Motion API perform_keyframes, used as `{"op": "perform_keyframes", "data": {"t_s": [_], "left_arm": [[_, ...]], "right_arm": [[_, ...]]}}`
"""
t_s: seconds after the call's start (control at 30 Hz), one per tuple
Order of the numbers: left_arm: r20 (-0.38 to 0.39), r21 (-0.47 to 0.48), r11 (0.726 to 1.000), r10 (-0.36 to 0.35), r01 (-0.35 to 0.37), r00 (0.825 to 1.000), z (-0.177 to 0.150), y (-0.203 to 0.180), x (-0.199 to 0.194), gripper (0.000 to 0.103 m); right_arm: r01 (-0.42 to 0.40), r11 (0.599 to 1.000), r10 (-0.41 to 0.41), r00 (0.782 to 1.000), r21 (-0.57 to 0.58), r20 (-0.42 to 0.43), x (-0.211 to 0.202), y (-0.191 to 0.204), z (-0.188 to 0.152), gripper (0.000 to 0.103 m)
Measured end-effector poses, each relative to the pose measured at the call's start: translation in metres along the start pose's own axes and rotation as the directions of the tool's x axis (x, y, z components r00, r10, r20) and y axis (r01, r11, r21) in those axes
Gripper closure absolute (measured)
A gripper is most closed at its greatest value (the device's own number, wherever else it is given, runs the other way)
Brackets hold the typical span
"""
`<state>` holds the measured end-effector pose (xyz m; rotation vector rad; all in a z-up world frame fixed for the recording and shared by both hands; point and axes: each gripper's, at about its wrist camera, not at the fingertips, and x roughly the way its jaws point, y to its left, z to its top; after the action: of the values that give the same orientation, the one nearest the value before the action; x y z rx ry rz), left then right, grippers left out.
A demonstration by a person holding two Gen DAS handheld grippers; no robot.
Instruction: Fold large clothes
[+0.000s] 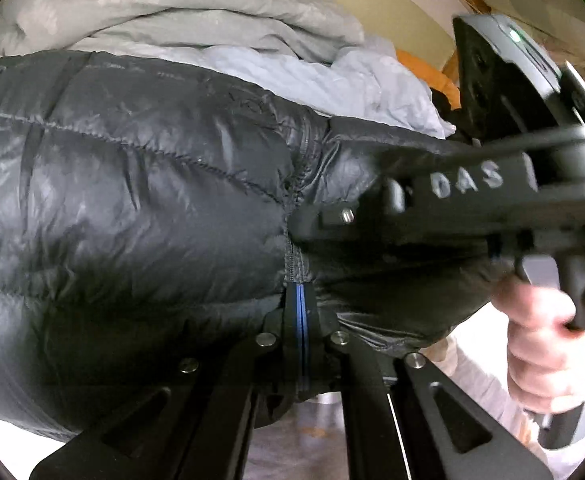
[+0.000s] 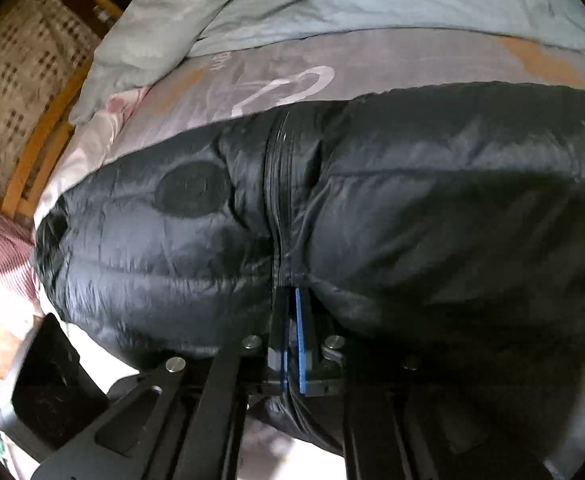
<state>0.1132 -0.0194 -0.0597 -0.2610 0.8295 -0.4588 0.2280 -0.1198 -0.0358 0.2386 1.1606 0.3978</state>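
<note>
The black puffer jacket (image 1: 132, 200) fills both wrist views and sits right at the jaws, bunched over the bed. The left gripper (image 1: 301, 320) has its jaws nearly closed, pinching a seam edge of the quilted shell between the blue pads. The right gripper (image 2: 292, 344) has its jaws drawn narrow too, clamped on the fabric beside the zipper (image 2: 274, 200), which runs straight ahead of the jaws. With both grips along the near edge, the jacket is probably being held up and taut so that one part can be carried over another in a fold. Just right of the left jaws, the body of the right gripper crosses the view with the person's right hand (image 1: 540, 332) on its handle, so the two tools work close together. Beyond the jacket lies a grey printed bedsheet (image 2: 252, 80), then a rumpled pale-blue and grey duvet (image 1: 172, 20). Farthest off, left of the right jaws, is the wooden bed frame (image 2: 40, 148).
</note>
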Motion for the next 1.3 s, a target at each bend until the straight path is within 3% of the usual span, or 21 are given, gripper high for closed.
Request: {"op": "perform_keyframes", "data": {"t_s": [0.07, 0.27, 0.4, 0.67, 0.83, 0.97, 1.1, 1.2, 1.23, 1.27, 1.3], "left_arm": [[-0.007, 0.003, 1.0, 0.006, -0.006, 1.0, -0.001, -0.001, 0.0, 0.099], [-0.014, -0.009, 1.0, 0.012, -0.013, 1.0, -0.002, 0.001, 0.0, 0.099], [-0.011, -0.012, 1.0, 0.008, -0.008, 1.0, -0.003, 0.001, -0.001, 0.099], [0.0, -0.038, 0.999, 0.008, -0.008, 1.0, -0.007, 0.003, -0.006, 0.099], [0.0, -0.048, 0.999, 0.013, -0.013, 1.0, -0.007, 0.003, -0.008, 0.099], [-0.002, -0.042, 0.999, 0.013, -0.013, 1.0, -0.005, 0.001, -0.007, 0.099], [0.0, -0.042, 0.999, 0.011, -0.011, 1.0, 0.0, 0.002, -0.003, 0.099], [0.001, -0.037, 0.999, 0.016, -0.015, 1.0, 0.001, 0.001, -0.003, 0.099], [0.002, -0.035, 0.999, 0.018, -0.018, 1.0, 0.001, 0.001, -0.002, 0.099], [0.003, -0.032, 0.999, 0.022, -0.022, 1.0, 0.001, 0.0, -0.002, 0.099], [0.004, -0.029, 0.999, 0.026, -0.026, 1.0, 0.001, 0.0, -0.003, 0.099]], "right_arm": [[0.057, 0.998, -0.056, 0.998, -0.016, 0.024, 0.004, 0.004, 0.007, 0.103], [0.056, 0.998, -0.056, 0.998, 0.011, -0.005, 0.02, 0.004, 0.04, 0.103], [0.106, 0.994, -0.106, 0.994, -0.001, 0.01, 0.029, 0.007, 0.06, 0.103], [0.155, 0.985, -0.146, 0.983, 0.072, -0.115, 0.065, -0.008, 0.089, 0.103], [0.18, 0.983, -0.176, 0.98, 0.039, -0.093, 0.068, -0.002, 0.087, 0.103], [0.232, 0.97, -0.228, 0.972, 0.077, -0.061, 0.041, -0.004, 0.08, 0.103], [0.153, 0.985, -0.159, 0.985, 0.085, 0.072, -0.032, -0.014, 0.044, 0.103], [0.168, 0.984, -0.176, 0.963, 0.055, 0.204, -0.089, -0.031, 0.002, 0.098], [0.212, 0.974, -0.225, 0.942, 0.076, 0.248, -0.106, -0.039, -0.014, 0.097], [0.288, 0.946, -0.321, 0.896, 0.148, 0.307, -0.127, -0.051, -0.035, 0.094], [0.308, 0.93, -0.361, 0.867, 0.2, 0.343, -0.14, -0.062, -0.048, 0.085]]}}
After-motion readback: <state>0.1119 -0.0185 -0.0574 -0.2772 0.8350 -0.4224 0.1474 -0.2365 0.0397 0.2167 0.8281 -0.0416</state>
